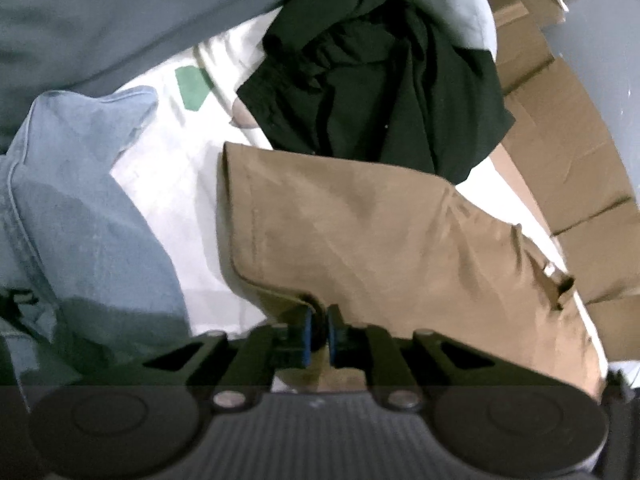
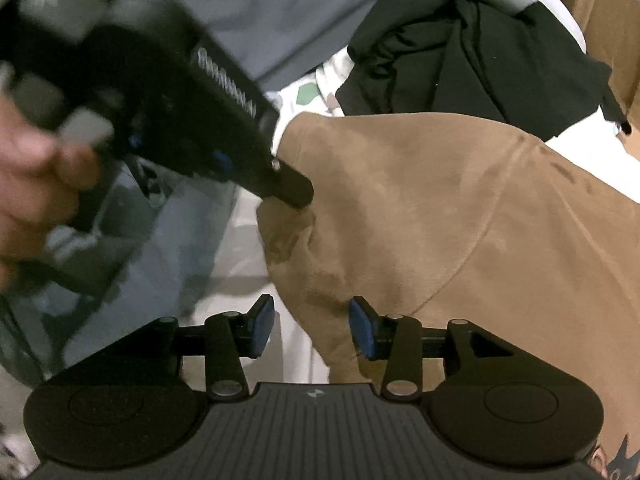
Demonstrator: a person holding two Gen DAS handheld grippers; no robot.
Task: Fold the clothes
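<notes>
- A light-blue denim garment (image 1: pixel 80 208) lies crumpled at the far left on the white sheet (image 1: pixel 176 184), under a grey-blue cloth (image 1: pixel 100 12).
- The left gripper (image 1: pixel 319 330) has its blue pads pressed together on the near edge of the tan garment (image 1: pixel 380 240); a hand (image 2: pixel 32 184) holds this tool.
- The tan garment lies spread over the middle of the sheet.
- A black garment (image 1: pixel 380 88) lies bunched just behind it.
- The right gripper (image 2: pixel 312 328) stands with its fingers apart, the tan cloth's edge between them, unpinched.
- Cardboard boxes (image 1: pixel 560 152) sit at the right.
</notes>
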